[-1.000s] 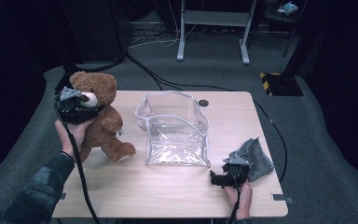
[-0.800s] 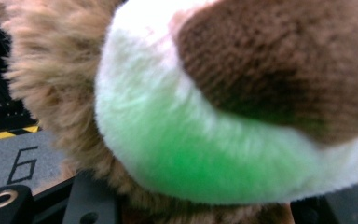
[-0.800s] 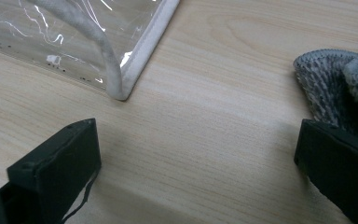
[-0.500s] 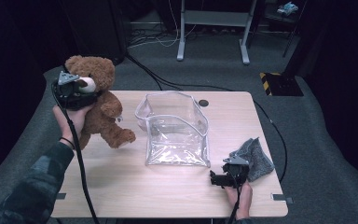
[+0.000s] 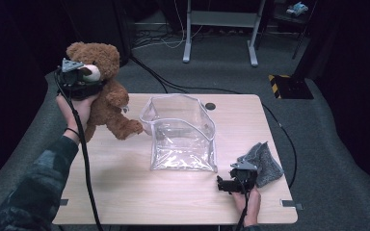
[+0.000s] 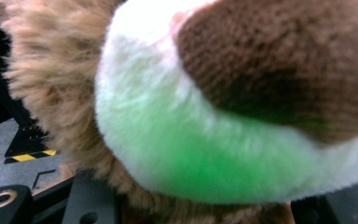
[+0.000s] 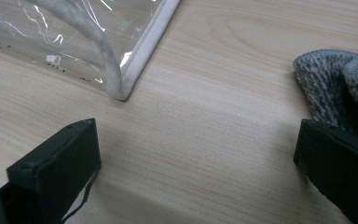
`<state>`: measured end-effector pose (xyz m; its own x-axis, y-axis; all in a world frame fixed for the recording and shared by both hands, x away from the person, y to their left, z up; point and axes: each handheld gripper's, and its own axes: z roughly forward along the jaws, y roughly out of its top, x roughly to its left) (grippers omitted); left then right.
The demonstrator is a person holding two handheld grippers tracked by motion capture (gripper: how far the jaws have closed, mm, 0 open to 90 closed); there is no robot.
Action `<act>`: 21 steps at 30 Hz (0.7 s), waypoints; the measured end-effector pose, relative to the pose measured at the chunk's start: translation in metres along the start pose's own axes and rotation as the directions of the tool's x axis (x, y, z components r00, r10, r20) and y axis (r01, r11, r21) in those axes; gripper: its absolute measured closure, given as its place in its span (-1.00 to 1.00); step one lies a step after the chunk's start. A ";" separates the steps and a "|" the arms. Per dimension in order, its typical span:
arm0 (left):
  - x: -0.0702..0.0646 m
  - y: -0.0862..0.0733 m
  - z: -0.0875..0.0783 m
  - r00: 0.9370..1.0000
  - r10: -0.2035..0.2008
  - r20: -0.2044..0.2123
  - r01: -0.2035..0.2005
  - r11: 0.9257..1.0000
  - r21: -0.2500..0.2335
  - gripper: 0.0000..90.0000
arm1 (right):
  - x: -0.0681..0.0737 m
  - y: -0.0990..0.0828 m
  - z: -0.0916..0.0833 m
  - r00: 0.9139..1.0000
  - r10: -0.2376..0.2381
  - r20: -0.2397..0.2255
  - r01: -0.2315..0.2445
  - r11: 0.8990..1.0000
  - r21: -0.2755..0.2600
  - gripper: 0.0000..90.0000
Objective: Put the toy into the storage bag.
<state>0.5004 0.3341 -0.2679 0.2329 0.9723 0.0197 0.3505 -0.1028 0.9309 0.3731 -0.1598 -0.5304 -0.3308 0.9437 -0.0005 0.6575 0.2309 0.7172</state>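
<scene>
High view: the left gripper (image 5: 84, 79) holds the brown teddy bear (image 5: 107, 98) by its head, clear above the far left corner of the table (image 5: 125, 192), its jaws clamped on the muzzle. One bear foot hangs just beside the clear plastic bag (image 5: 183, 137), which stands open mid-table. Near the right edge, the right gripper (image 5: 229, 184) rests low with jaws spread and nothing between them, a grey cloth (image 5: 265, 161) just beside it.
</scene>
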 end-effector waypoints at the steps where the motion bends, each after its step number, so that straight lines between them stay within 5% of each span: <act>1: 0.000 0.002 0.000 1.000 0.002 0.000 -0.002 1.000 0.002 0.01 | 0.000 0.000 0.000 1.000 0.000 0.000 0.000 1.000 0.000 -1.00; 21: 0.006 0.031 0.017 0.995 -0.021 -0.099 0.016 0.999 -0.042 0.00 | 0.000 0.000 0.000 1.000 0.000 0.000 0.000 1.000 -0.001 -1.00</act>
<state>0.5284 0.3330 -0.2453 0.1350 0.9902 0.0365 0.3158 -0.0779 0.9456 0.3730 -0.1596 -0.5304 -0.3305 0.9438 -0.0002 0.6569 0.2302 0.7179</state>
